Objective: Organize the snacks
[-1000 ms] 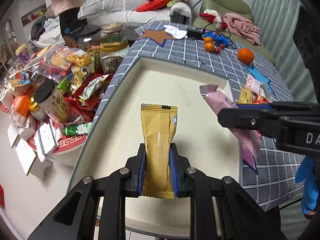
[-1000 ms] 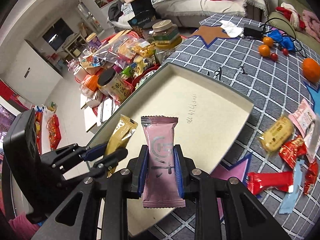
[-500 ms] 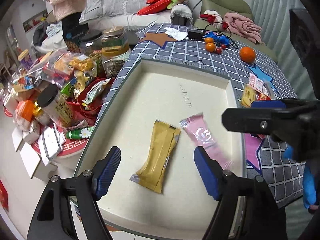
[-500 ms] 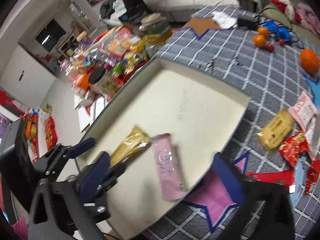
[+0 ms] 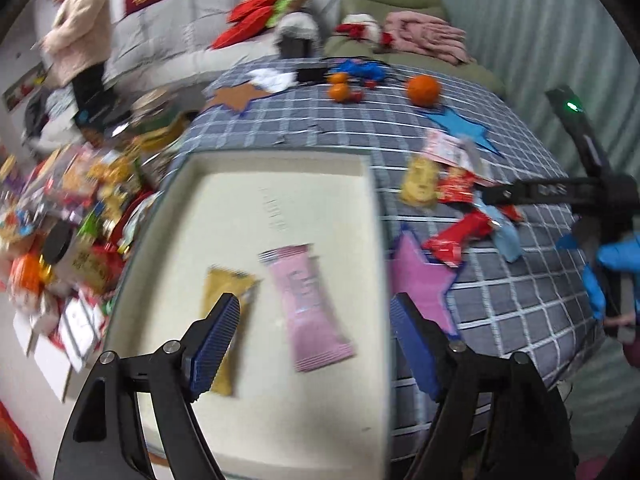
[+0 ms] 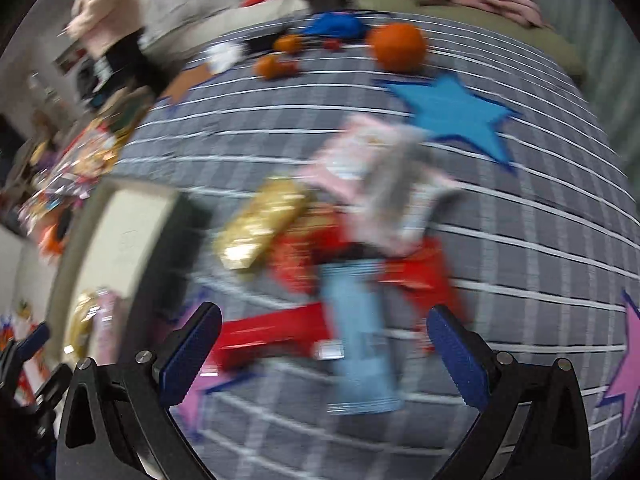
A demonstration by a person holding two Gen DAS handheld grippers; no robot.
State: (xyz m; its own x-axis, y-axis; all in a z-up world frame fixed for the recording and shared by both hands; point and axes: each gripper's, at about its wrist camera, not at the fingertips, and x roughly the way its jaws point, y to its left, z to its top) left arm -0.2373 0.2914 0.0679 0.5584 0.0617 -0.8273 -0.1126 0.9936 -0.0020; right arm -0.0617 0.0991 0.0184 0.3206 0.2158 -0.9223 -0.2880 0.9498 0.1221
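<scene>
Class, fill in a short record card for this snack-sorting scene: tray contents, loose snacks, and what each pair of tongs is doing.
tray: cream, shallow, on the checked tablecloth
in tray: gold packet and pink packet, lying flat side by side
loose snacks: pile of red, gold, pink and light blue wrappers on the cloth, right of the tray
left tongs: open, empty, over the tray
right tongs: open, empty, over the pile
image quality: right wrist view motion-blurred
</scene>
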